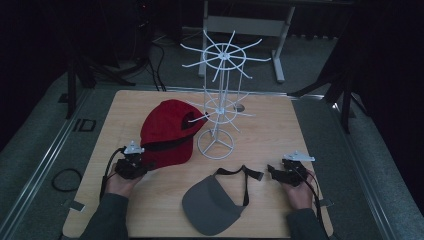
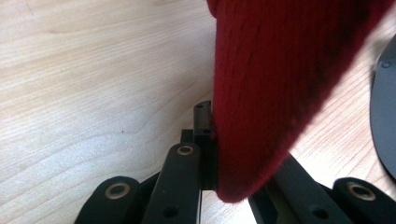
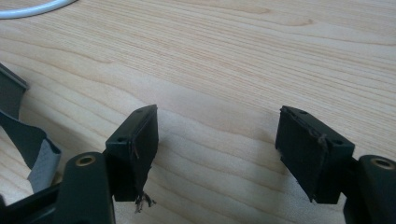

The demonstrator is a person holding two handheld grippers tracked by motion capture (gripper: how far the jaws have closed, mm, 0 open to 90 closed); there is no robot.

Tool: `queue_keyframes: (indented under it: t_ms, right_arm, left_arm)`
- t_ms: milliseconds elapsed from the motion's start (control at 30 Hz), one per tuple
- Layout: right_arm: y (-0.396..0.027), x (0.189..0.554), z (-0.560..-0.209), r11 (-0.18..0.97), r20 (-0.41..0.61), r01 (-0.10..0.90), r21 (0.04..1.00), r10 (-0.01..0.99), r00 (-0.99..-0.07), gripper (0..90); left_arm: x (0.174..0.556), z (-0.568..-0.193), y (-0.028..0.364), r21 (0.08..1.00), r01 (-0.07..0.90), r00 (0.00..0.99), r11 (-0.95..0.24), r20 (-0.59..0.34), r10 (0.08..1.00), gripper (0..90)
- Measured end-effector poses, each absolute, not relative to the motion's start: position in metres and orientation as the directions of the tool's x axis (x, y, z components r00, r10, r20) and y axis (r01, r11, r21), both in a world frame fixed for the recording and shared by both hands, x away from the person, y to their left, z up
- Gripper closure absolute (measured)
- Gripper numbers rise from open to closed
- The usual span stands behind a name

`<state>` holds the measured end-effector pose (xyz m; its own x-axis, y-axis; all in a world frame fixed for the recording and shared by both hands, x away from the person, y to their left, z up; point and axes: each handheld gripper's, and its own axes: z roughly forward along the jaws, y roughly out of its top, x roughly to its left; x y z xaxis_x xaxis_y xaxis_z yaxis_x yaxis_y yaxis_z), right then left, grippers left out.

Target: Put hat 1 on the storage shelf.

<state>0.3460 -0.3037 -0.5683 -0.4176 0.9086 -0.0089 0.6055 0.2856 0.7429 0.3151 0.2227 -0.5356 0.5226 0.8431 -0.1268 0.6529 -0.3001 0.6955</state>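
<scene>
A red cap [image 1: 167, 132] lies on the wooden table [image 1: 270, 125], left of a white wire hat stand [image 1: 217, 107]. My left gripper [image 1: 139, 164] is at the cap's near left edge. In the left gripper view its jaws are closed on the red brim [image 2: 275, 93], which runs up between them. A grey visor [image 1: 212, 205] with black straps lies near the front middle. My right gripper [image 1: 274, 171] rests on the table to the right of the visor's straps; in the right gripper view its jaws [image 3: 217, 149] stand wide apart over bare wood.
The stand's round wire base [image 1: 216, 145] sits just right of the cap. The visor's strap ends [image 3: 28, 140] lie to the left of the right gripper. A black cable loop [image 1: 66, 179] lies on the floor left of the table.
</scene>
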Motion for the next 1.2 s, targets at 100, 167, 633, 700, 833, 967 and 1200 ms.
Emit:
queue_keyframes:
  t_ms: [100, 167, 633, 700, 833, 967, 1200]
  right_arm:
    - [-0.304, 0.346, -0.568, 0.286, -0.009, 0.606, 0.743, 0.908, -0.418, 29.7]
    - [-0.304, 0.346, -0.568, 0.286, -0.009, 0.605, 0.743, 0.908, -0.418, 29.7]
    - [-0.304, 0.346, -0.568, 0.286, -0.009, 0.605, 0.743, 0.908, -0.418, 29.6]
    - [-0.304, 0.346, -0.568, 0.286, -0.009, 0.605, 0.743, 0.908, -0.418, 29.6]
    - [-0.304, 0.346, -0.568, 0.286, -0.009, 0.605, 0.743, 0.908, -0.418, 29.7]
    - [-0.304, 0.346, -0.568, 0.285, -0.008, 0.606, 0.743, 0.909, -0.417, 29.7]
    - [-0.304, 0.346, -0.568, 0.285, -0.009, 0.606, 0.743, 0.909, -0.418, 29.6]
  left_arm:
    - [0.315, -0.537, 0.224, 0.707, 0.644, 0.513, -0.292, -0.116, 0.851, 86.0]
    - [0.314, -0.537, 0.225, 0.715, 0.638, 0.503, -0.286, -0.106, 0.858, 86.1]
    - [0.314, -0.529, 0.231, 0.735, 0.616, 0.484, -0.284, -0.068, 0.873, 86.2]
    - [0.314, -0.525, 0.233, 0.74, 0.611, 0.481, -0.283, -0.063, 0.875, 86.1]
    - [0.314, -0.519, 0.239, 0.748, 0.601, 0.472, -0.281, -0.049, 0.88, 86.1]
    - [0.313, -0.513, 0.243, 0.756, 0.595, 0.461, -0.274, -0.041, 0.886, 86.1]
    - [0.309, -0.509, 0.247, 0.762, 0.587, 0.451, -0.273, -0.028, 0.892, 86.1]
